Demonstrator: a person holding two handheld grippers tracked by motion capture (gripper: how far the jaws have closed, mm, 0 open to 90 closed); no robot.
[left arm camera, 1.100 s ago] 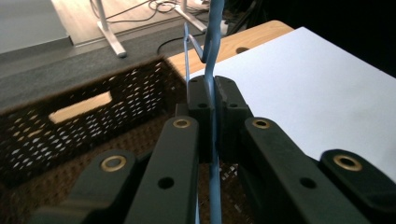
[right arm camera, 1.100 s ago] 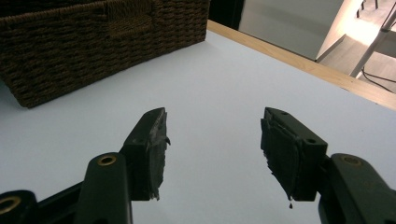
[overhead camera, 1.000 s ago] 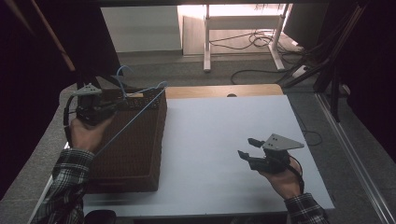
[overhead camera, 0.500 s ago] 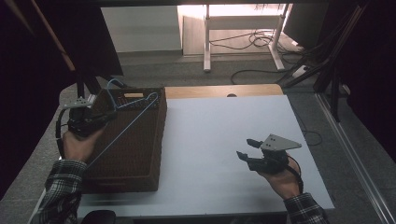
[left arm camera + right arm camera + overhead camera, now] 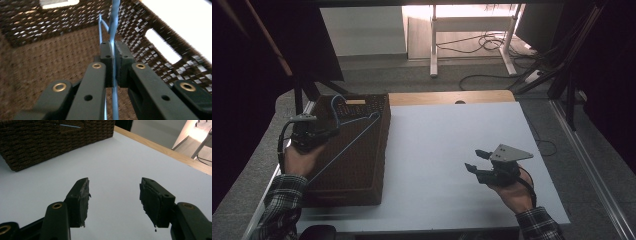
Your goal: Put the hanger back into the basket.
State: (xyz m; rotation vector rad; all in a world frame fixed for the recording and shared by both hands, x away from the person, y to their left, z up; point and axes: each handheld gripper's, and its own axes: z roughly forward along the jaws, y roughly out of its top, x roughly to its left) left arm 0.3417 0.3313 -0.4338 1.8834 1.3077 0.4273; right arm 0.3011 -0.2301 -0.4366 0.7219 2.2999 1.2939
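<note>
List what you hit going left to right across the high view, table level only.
left gripper, shut on the blue hanger → wicker basket → bare white table top → right gripper, open over the table.

Both tongs are matte black, with chunky linked arms pinned by brass-coloured rivets. The left tongs [image 5: 314,134] trail a dark cable, and the right tongs [image 5: 477,161] wear a grey three-cornered plate. Their pads look chewed up. Plaid flannel sleeves [image 5: 282,200] on both arms.
</note>
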